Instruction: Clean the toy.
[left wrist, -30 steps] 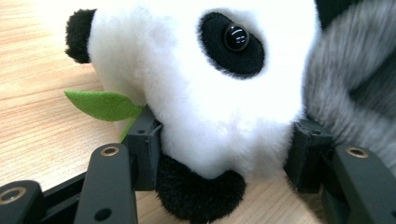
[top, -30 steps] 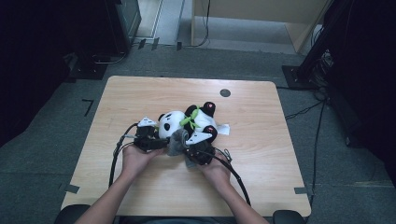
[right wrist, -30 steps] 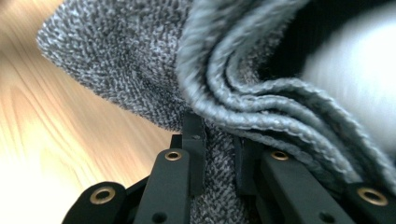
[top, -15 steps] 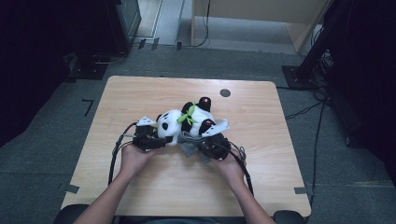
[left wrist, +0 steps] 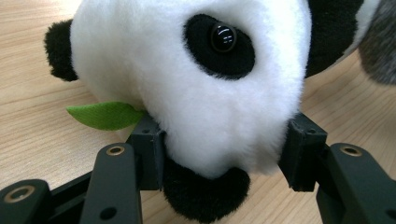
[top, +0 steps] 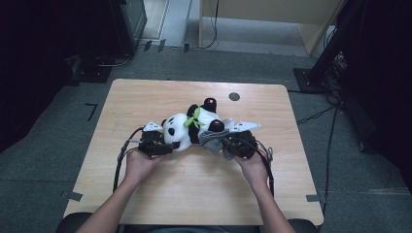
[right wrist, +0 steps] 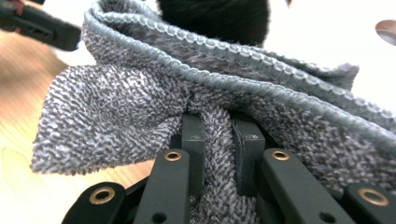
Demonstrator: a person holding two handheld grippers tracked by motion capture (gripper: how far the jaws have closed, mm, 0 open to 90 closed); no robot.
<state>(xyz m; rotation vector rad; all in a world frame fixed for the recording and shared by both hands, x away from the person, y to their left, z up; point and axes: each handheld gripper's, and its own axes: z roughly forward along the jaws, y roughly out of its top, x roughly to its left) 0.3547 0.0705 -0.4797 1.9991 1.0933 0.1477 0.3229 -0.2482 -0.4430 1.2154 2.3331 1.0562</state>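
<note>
Black-and-white plush panda (top: pixel 187 130) shifted right since earlier frame. Left gripper (left wrist: pixel 219 154) clamps panda head; right gripper (right wrist: pixel 217 135) pinches grey knitted cloth (right wrist: pixel 140 93). Risk: cloth slips if pulled.

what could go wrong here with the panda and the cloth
The left gripper squeezes only the soft panda head, so the plush could slip out. The right gripper pinches just a fold of the grey cloth, which may pull free or drag the panda across the table.
</note>
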